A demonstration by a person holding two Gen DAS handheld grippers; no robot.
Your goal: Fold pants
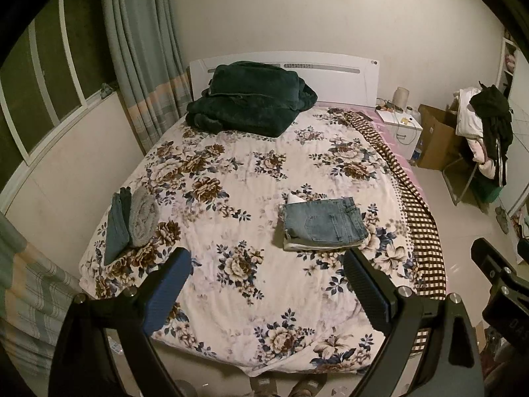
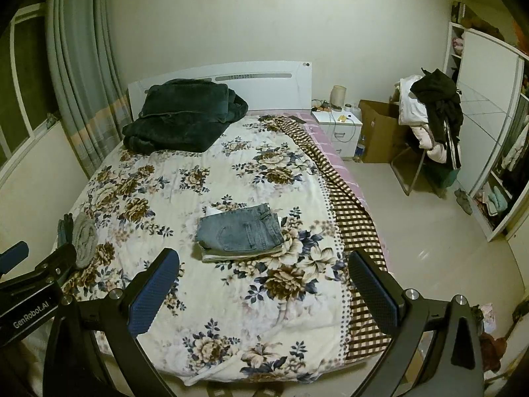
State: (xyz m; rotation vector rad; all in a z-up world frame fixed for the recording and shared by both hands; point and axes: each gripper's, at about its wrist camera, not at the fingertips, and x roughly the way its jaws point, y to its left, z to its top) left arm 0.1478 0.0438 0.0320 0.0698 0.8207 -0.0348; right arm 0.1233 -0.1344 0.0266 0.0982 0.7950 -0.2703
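I see a dark green blanket [image 1: 248, 99] heaped at the head end of the bed [image 1: 231, 172], against the white headboard [image 1: 330, 72]. A checked brown cover [image 2: 357, 218] runs along the bed's right edge. Beyond that corner stand a white nightstand [image 2: 340, 129], a cardboard box [image 2: 380, 129] and a chair piled with clothes [image 2: 433, 115] (mostly black and white). Curtains [image 1: 139, 59] hang left.

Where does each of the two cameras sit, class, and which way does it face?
Left wrist view: on the left gripper at the foot of the bed, facing the headboard; its open fingers show, the right gripper at the right edge.
Right wrist view: on the right gripper, further right, same facing; open fingers show, the left gripper at the left edge.
Shared: folded jeans, dark blanket, gray roll.
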